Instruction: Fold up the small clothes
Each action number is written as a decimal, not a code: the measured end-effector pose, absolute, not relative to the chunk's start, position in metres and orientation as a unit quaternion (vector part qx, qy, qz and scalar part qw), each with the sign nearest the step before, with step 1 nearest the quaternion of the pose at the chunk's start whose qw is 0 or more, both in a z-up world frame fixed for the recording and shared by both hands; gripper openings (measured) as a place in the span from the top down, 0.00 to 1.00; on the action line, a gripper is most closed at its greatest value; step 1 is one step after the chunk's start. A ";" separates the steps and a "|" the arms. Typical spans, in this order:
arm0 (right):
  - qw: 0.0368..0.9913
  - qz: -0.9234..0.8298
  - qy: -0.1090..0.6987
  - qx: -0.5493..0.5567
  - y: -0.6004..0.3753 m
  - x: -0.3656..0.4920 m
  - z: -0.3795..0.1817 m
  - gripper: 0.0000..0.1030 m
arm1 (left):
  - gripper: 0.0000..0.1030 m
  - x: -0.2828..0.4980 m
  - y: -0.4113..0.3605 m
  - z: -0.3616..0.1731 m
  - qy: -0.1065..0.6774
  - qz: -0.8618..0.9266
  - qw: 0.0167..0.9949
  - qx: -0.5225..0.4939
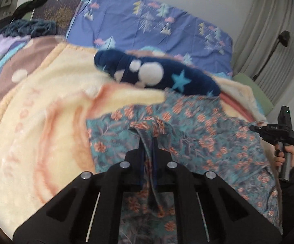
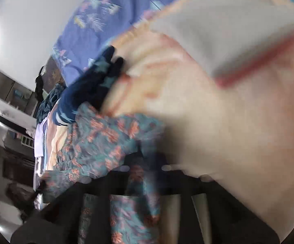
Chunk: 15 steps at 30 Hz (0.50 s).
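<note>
My left claw (image 1: 148,140) is pinched tight on a ridge of the teal floral cotton garment (image 1: 198,134) spread just ahead on the bed; right claw (image 2: 147,158) too blurred to tell; thin bite, a tug slips it.

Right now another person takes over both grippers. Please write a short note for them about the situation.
Left gripper: shut on a bunched fold of the floral garment.
Right gripper: blurred; it seems shut on the same garment, not certain.
The garment lies crumpled on the cream blanket; a navy star-print piece lies behind it, untouched.
Done: no finished fold visible.
Left: flatten and fold the garment, then the navy piece.
</note>
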State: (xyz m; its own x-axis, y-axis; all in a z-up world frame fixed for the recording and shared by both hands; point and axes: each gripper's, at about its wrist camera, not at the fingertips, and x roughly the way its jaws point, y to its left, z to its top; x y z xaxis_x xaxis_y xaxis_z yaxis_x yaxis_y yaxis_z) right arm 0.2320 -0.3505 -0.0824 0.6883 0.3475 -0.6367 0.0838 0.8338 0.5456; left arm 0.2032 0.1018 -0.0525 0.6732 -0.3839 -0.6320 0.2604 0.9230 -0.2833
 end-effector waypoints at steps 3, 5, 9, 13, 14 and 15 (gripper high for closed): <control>0.904 0.022 0.377 0.200 -0.342 0.239 -0.070 0.98 | 0.93 0.199 0.095 -0.043 0.362 -0.176 0.915 -0.040; 0.896 0.007 0.409 0.171 -0.338 0.257 -0.085 0.97 | 0.90 0.210 0.089 -0.062 0.390 -0.154 0.908 -0.009; 0.896 -0.034 0.432 0.100 -0.333 0.260 -0.107 0.77 | 0.79 0.224 0.092 -0.118 0.440 -0.109 0.891 0.014; 0.924 -0.019 0.373 0.079 -0.320 0.216 -0.073 0.63 | 0.62 0.214 0.105 -0.109 0.417 -0.114 0.902 -0.012; 0.927 0.007 0.366 0.079 -0.320 0.206 -0.067 0.63 | 0.59 0.211 0.106 -0.103 0.408 -0.116 0.906 -0.008; 0.929 0.052 0.359 0.079 -0.311 0.193 -0.059 0.63 | 0.56 0.211 0.106 -0.099 0.402 -0.118 0.908 -0.003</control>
State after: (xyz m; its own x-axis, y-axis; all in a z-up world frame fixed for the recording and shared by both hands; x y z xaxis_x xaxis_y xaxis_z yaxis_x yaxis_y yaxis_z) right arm 0.1933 -0.3107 -0.0588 0.7368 0.1536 -0.6585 -0.0399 0.9820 0.1845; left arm 0.2105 0.1056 -0.0993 0.6489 -0.2160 -0.7296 0.2119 0.9722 -0.0993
